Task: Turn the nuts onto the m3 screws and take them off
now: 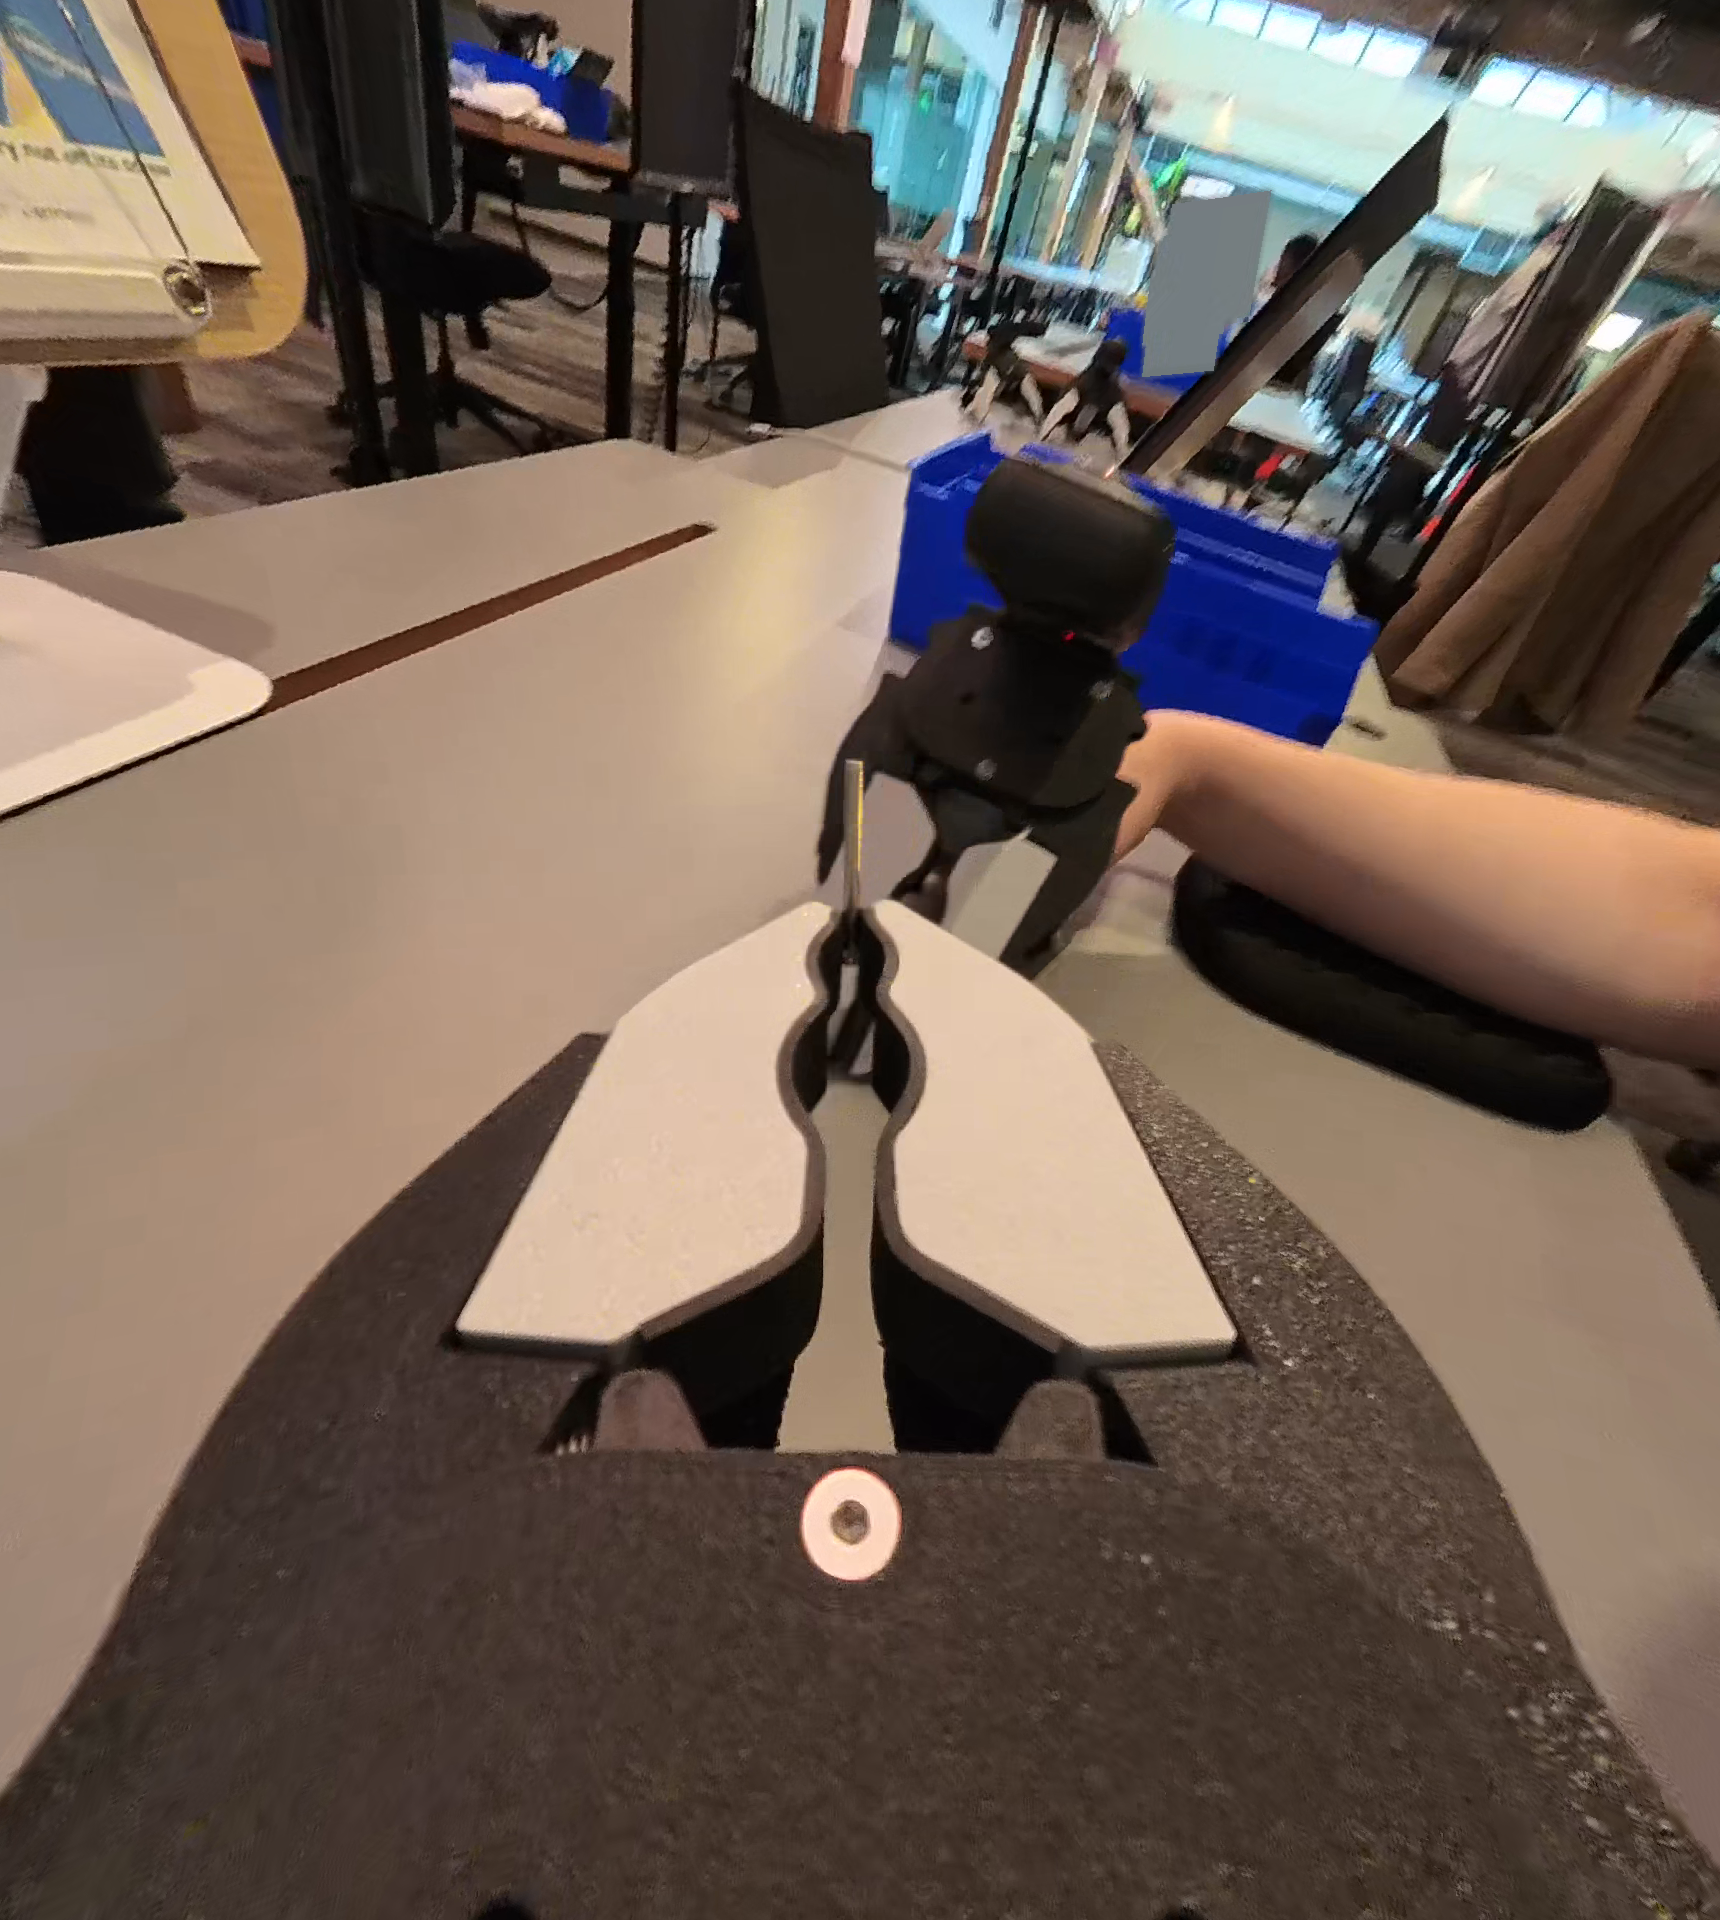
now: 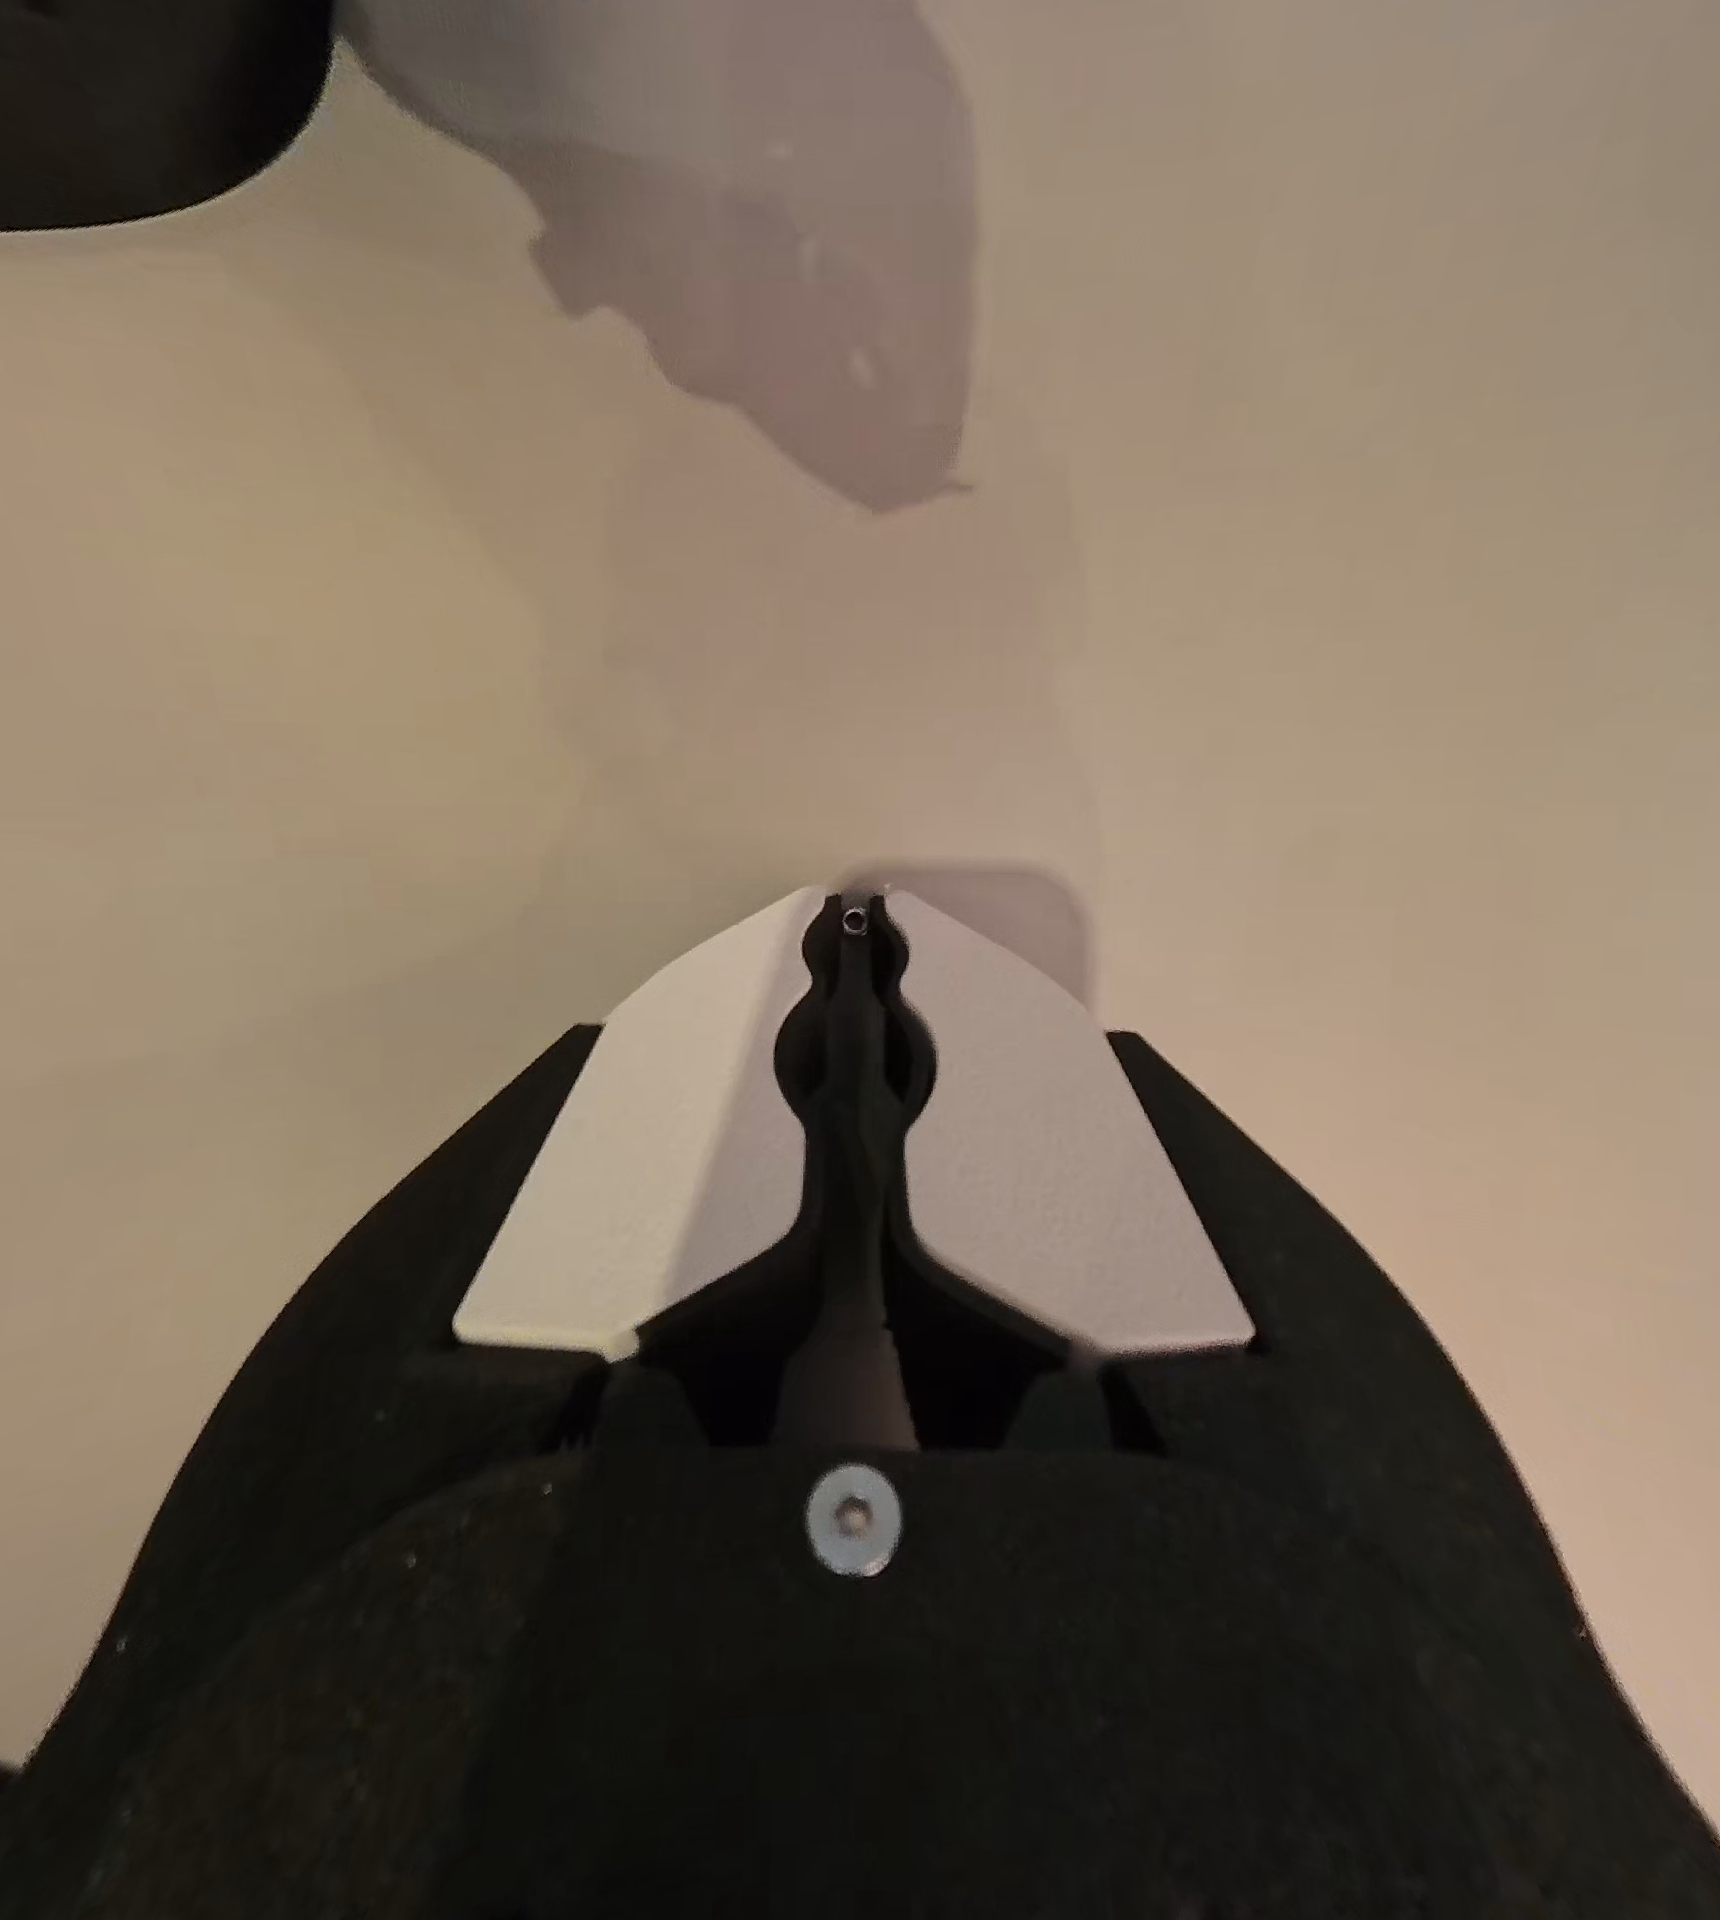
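- The left tool [image 1: 848, 920] is clenched on a thin M3 screw [image 1: 853, 831], which stands upright out of its tips above the grey table [image 1: 420, 935]. Only the tips pinch it, so any side load could tilt it or let it slip through.
- The right tool [image 2: 856, 904] is clenched on a small nut [image 2: 854, 921], held at the very tips and pointing down at the table. In the left wrist view this tool [image 1: 981, 925] sits just beside the screw, apart from it.
- The nut is tiny and barely held; a slight easing of the grip would probably drop it onto the table.
- If nut and screw meet off-axis, the thread may cross or jam.
- The blue bin [image 1: 1199, 613] sits well behind, no obstacle.
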`<state>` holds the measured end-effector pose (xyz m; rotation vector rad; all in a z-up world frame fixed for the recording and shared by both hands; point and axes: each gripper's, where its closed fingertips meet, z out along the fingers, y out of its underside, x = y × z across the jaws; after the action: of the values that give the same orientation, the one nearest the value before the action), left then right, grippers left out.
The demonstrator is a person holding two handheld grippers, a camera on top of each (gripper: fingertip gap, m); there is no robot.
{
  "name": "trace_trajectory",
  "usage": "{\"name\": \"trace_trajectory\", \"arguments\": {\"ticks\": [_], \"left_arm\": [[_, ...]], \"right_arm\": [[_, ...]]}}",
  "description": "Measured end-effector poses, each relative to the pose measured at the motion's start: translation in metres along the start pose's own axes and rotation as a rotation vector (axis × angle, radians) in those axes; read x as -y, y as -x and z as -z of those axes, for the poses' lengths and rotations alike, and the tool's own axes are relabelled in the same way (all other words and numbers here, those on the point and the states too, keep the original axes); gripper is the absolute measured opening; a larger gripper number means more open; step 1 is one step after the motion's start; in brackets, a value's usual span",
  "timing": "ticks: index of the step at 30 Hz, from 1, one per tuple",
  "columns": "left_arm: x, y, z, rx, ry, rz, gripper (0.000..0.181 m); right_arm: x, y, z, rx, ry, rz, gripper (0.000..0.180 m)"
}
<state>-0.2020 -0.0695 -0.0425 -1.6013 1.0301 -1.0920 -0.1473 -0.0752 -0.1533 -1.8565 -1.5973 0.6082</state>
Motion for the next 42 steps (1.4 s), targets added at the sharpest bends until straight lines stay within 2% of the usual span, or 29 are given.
{"name": "trace_trajectory", "arguments": {"ticks": [6,13,15,20,26,42], "left_arm": [[-0.019,-0.003,-0.005,0.021,0.108,-0.08,0.002],[-0.037,-0.015,-0.009,-0.014,0.177,-0.159,0.002],[-0.039,-0.019,-0.01,-0.022,0.187,-0.186,0.002],[-0.036,-0.028,-0.014,-0.03,0.185,-0.281,0.002],[-0.037,-0.035,-0.015,-0.049,0.183,-0.334,0.002],[-0.04,-0.042,-0.017,-0.071,0.195,-0.366,0.002]], "right_arm": [[0.017,0.014,0.015,0.013,-0.105,0.011,0.005],[0.083,0.025,0.065,0.015,-0.505,0.001,0.005],[0.094,0.028,0.074,0.013,-0.571,0.004,0.005],[0.104,0.034,0.074,-0.014,-0.58,0.078,0.005],[0.097,0.037,0.064,-0.049,-0.51,0.137,0.005],[0.094,0.042,0.059,-0.017,-0.471,0.152,0.005]]}}
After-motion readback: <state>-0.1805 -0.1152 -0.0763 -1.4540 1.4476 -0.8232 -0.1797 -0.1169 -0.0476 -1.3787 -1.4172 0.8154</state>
